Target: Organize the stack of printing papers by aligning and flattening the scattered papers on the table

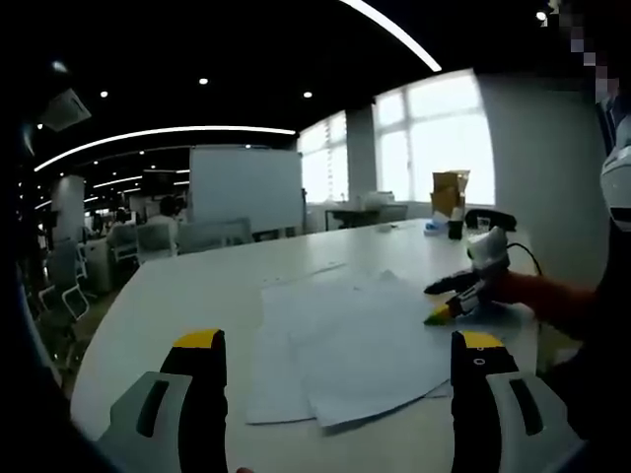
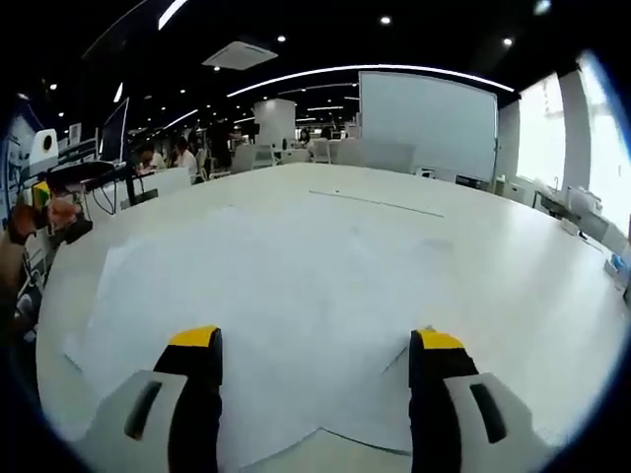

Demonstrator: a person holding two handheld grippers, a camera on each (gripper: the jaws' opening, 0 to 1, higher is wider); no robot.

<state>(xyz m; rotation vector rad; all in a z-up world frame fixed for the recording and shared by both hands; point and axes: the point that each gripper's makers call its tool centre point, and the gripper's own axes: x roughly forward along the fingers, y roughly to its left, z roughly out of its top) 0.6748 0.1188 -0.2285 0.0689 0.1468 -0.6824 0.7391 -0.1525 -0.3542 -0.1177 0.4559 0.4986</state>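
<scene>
Several white printing papers (image 1: 345, 345) lie loosely overlapped and fanned on the white table (image 1: 197, 286), their edges out of line. My left gripper (image 1: 337, 343) hovers at the sheets' near edge, jaws wide open with nothing between them. My right gripper (image 1: 444, 301), held by a hand with an orange sleeve, sits low at the papers' right edge with its fingers apart. In the right gripper view the papers (image 2: 296, 296) spread ahead of that gripper (image 2: 315, 341), which is open and empty. A hand with the left gripper (image 2: 44, 207) shows at the far left.
A cardboard box (image 1: 450, 192) and a dark cup (image 1: 455, 229) stand at the table's far end near the windows. A whiteboard (image 2: 424, 113) stands beyond the table. Office chairs (image 1: 59, 286) line the table's side, and people sit at desks in the background.
</scene>
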